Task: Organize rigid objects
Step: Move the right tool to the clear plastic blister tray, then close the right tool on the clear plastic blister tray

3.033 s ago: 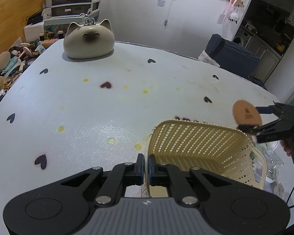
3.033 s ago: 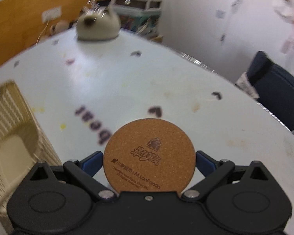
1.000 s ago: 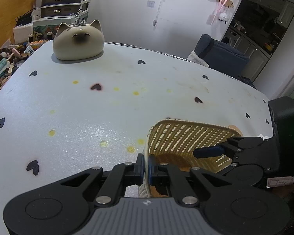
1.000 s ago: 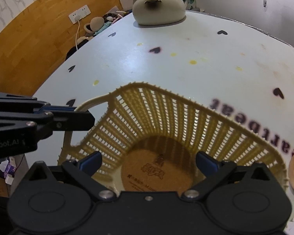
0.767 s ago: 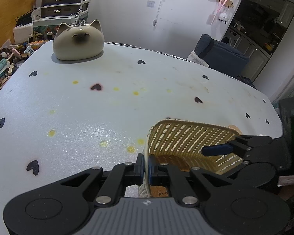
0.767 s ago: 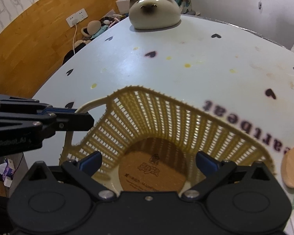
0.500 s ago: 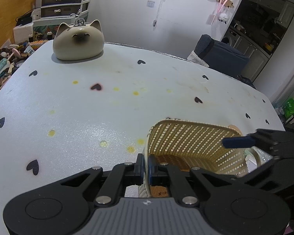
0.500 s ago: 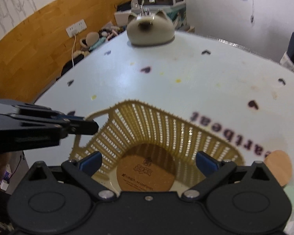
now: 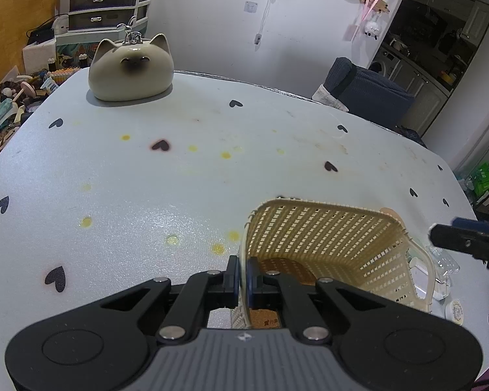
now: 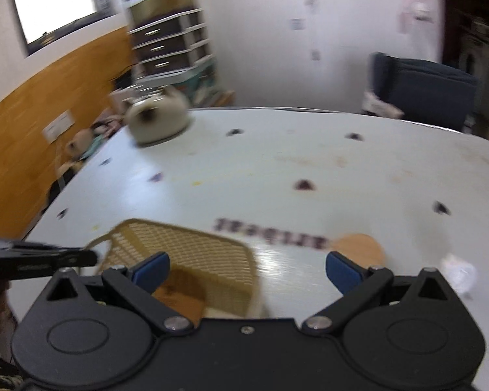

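1. Cork coaster point(image 9: 285, 265): we are finding it lying flat on the floor of the basket, seen through the open top; a second patch of the same brown is showing at the near wall, and we cannot tell whether that is one disc or two.
2. Basket point(image 9: 326, 231): we are cataloguing a cream lattice container sitting on the table point(image 9: 179, 179) near its front edge. We are judging it the collecting bin for the rigid items.
3. Left gripper point(image 9: 241, 275): we are noting its jaws clenched on the basket's near wall, one pad outside and one inside. We are reading this grip as a brace, keeping the light basket from sliding while things are dropped in.
4. Right gripper point(image 10: 246, 268): we are recording its blue pads standing wide apart with nothing between them, hanging above the basket's far side. In the left wrist view only a dark fingertip is showing at the right edge.
5. Second cork coaster point(image 10: 358, 244): we are listing it flat on the table just beyond the basket, beside the printed lettering. We are judging it a likely next pick.
6. Clear plastic items point(image 9: 440, 260): we are seeing them just beside the basket's handle, too unclear to identify.
7. Cat-shaped ceramic pot point(image 9: 131, 70): we are placing it at the table's far side, well apart.
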Demonstrator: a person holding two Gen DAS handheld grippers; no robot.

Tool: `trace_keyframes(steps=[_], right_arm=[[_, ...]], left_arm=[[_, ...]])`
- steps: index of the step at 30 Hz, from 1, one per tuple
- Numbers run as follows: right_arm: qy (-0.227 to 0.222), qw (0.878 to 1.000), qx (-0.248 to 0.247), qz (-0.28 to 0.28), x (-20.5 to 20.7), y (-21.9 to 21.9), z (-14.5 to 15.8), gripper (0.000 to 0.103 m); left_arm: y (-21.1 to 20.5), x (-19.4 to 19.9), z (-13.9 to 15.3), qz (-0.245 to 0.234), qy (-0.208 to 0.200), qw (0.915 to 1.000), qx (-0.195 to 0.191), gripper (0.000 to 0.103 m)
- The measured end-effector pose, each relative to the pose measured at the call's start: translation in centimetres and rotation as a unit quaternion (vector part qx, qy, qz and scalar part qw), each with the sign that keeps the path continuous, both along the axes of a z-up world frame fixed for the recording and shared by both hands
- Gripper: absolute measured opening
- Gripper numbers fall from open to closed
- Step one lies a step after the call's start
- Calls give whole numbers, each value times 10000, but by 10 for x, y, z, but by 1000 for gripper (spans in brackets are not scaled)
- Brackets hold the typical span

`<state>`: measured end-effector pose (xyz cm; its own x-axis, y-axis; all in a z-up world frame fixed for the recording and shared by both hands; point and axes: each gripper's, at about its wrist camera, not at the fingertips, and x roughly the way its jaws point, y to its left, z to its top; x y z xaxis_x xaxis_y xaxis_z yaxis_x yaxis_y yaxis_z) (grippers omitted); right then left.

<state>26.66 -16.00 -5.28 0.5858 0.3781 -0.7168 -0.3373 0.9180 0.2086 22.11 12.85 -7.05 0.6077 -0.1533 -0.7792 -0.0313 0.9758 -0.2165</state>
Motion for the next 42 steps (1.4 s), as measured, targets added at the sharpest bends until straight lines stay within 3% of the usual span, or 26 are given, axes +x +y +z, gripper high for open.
trace_keyframes(steps=[8, 19, 25, 32, 42], right_arm=[[243, 9910, -104, -1315, -10, -59, -26, 103], [528, 9605, -478, -2689, -16, -122, -70, 103], [492, 9647, -738, -2479, -1, -143, -78, 103], [933, 9794, -873, -1562, 39, -145, -94, 100], [1427, 9757, -1384, -926, 68, -135, -107, 89]], left_arm=[[-1, -1, 1, 27, -6, 10000, 16, 4], [-1, -1, 0, 19, -6, 10000, 15, 4], [0, -1, 1, 39, -19, 10000, 5, 4], [-1, 0, 1, 49, -9, 10000, 32, 4], [-4, -1, 2, 72, -5, 10000, 65, 4]])
